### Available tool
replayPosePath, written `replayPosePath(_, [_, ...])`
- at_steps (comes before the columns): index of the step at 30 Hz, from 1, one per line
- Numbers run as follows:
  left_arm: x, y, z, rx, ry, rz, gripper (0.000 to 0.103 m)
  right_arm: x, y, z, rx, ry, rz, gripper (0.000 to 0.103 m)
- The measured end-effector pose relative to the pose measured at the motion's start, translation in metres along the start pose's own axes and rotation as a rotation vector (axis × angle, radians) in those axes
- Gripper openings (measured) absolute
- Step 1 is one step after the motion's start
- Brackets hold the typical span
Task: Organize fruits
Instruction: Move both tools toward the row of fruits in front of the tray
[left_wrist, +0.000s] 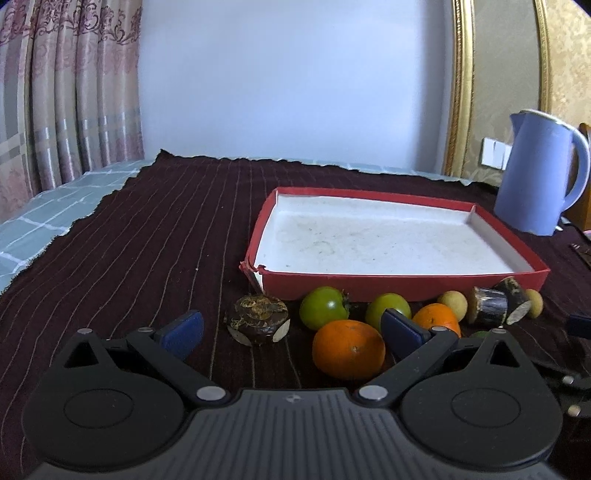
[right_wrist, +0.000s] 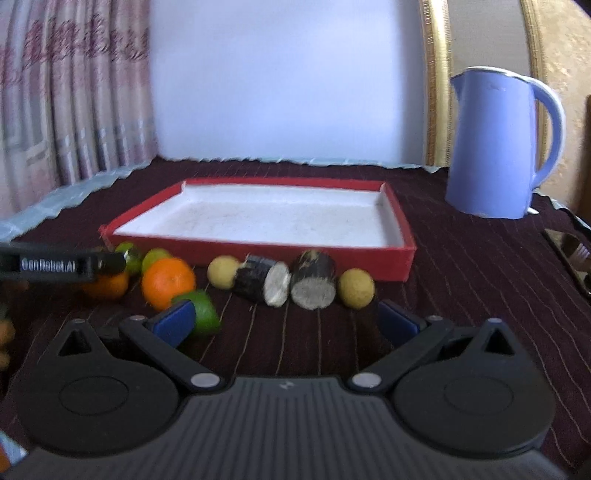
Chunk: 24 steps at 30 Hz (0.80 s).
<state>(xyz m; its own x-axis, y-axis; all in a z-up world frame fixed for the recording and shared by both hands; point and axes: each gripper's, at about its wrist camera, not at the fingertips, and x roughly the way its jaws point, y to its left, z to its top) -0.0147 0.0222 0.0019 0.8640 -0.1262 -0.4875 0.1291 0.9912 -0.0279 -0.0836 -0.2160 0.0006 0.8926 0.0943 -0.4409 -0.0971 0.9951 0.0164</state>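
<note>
Your left gripper (left_wrist: 291, 334) hangs low over the dark striped cloth (left_wrist: 147, 236) with its fingers spread wide and nothing between the pads. From the left in its view, just ahead of you: one dark brown fruit (left_wrist: 257, 319), squat and lying flat; two green tomatoes (left_wrist: 324, 307), the first with its stem pointing right; two oranges, the near orange (left_wrist: 348, 349) just inside your right finger, the far orange (left_wrist: 437, 318) behind that finger. Further right lie two yellow balls (left_wrist: 452, 304) and two dark cane chunks (left_wrist: 489, 305). The left chunk's long axis runs left to right; the other points its pale cut end toward you.

The red tray (left_wrist: 388, 286) sits just behind this row, long side left to right. Its white floor holds no fruit.

Your right gripper (right_wrist: 286, 323) is also spread wide, holding nothing. A lime wedge (right_wrist: 205, 312) sits just beside its left finger. The one blue kettle (right_wrist: 495, 144) stands upright right of the tray, handle to the right.
</note>
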Motion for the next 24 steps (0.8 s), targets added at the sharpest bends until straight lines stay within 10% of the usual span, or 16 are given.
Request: replayPosePath(24, [-0.005, 0.003, -0.007, 0.095, 0.037, -0.061, 0.103, -0.003, 0.017, -0.001, -0.07, -0.001, -0.002, 0.103])
